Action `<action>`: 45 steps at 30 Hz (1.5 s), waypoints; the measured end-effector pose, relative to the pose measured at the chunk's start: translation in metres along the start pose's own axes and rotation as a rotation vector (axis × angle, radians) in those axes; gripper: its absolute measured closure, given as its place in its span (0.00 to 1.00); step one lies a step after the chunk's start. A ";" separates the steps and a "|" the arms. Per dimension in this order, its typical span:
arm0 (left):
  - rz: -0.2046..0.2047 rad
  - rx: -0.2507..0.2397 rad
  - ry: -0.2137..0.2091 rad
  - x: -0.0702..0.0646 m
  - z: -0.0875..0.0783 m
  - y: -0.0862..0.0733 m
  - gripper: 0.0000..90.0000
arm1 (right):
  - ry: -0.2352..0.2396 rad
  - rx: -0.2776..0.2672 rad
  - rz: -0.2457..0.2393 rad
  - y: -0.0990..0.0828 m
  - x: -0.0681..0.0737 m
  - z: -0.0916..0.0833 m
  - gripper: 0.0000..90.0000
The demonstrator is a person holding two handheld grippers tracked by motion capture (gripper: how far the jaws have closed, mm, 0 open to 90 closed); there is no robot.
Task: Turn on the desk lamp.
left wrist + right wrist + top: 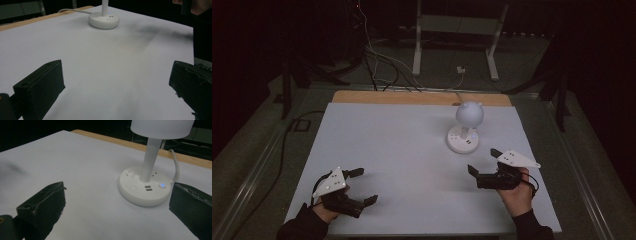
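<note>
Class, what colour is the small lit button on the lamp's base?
Blue button, clearest in the right gripper view.

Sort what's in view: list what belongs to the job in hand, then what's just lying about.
Job in hand:
lamp, nearest the right gripper
lamp button, lit blue
left gripper, open, farther off

Lying about:
cables on the floor beyond the table
white stand behind

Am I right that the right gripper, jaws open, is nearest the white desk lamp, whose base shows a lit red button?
Not quite: the lit button on the white desk lamp is blue, as the right gripper view shows. The right gripper is indeed nearest, jaws open.
</note>
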State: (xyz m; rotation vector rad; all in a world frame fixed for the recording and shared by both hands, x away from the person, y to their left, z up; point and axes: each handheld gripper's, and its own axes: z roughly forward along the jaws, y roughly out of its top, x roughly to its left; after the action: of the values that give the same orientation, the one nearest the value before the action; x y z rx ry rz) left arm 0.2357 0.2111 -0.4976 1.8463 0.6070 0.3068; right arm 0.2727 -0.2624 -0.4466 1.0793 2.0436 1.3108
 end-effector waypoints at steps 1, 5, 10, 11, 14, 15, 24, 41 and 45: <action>0.000 0.000 0.000 0.000 0.000 0.000 0.00 | 0.000 0.000 0.000 0.000 0.000 0.000 0.00; 0.000 0.002 0.000 0.000 0.000 0.000 0.00 | -0.002 -0.003 -0.006 0.003 0.000 0.002 0.00; 0.001 0.005 -0.001 0.000 0.001 0.000 0.00 | -0.005 -0.005 -0.004 0.007 0.001 0.007 0.00; 0.001 0.005 -0.001 0.000 0.001 0.000 0.00 | -0.007 -0.005 -0.005 0.007 0.002 0.008 0.00; 0.000 0.006 -0.002 0.000 0.001 0.000 0.00 | -0.012 -0.005 -0.009 0.009 0.003 0.012 0.00; 0.001 0.006 -0.001 0.000 0.001 0.000 0.00 | -0.012 -0.005 -0.009 0.009 0.003 0.012 0.00; -0.003 0.004 -0.003 0.000 0.001 0.000 0.00 | -0.030 -0.003 -0.017 0.012 0.007 0.023 0.00; -0.003 0.000 -0.012 -0.001 0.000 0.000 0.00 | -0.045 0.019 -0.021 0.014 0.010 0.054 0.00; -0.003 0.001 -0.011 0.000 0.000 0.000 0.00 | -0.061 0.020 -0.017 0.013 0.009 0.058 0.00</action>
State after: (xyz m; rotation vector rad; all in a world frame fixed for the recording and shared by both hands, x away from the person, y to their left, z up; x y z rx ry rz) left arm 0.2355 0.2106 -0.4976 1.8465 0.6022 0.2938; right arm 0.3152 -0.2211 -0.4592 1.0948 2.0214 1.2366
